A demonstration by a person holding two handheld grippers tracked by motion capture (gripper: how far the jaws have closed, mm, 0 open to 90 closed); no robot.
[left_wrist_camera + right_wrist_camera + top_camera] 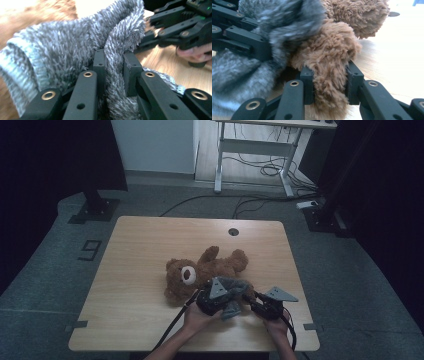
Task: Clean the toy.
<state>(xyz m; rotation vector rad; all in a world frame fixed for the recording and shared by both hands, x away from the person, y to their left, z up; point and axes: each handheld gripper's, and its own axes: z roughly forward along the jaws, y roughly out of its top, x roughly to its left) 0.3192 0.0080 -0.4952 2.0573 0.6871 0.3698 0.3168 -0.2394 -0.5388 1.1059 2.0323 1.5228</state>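
**Both grippers clamped on plush**

Left gripper [113, 72] pinches a fold of fuzzy grey sock [62, 47], soft and ribbed at its cuff. Right gripper [328, 83] grips a shaggy brown limb of the teddy bear [200, 270], touching the sock. Bear lies on its back at the smooth wooden table [130, 270] centre, near the front edge; bare wood on all sides.

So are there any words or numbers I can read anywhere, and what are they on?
"9": a big figure marked out on the grey floor left of the table; it could also be read as a 6 from the other side.
Nothing to read on the teddy bear, the grey sock or either gripper.
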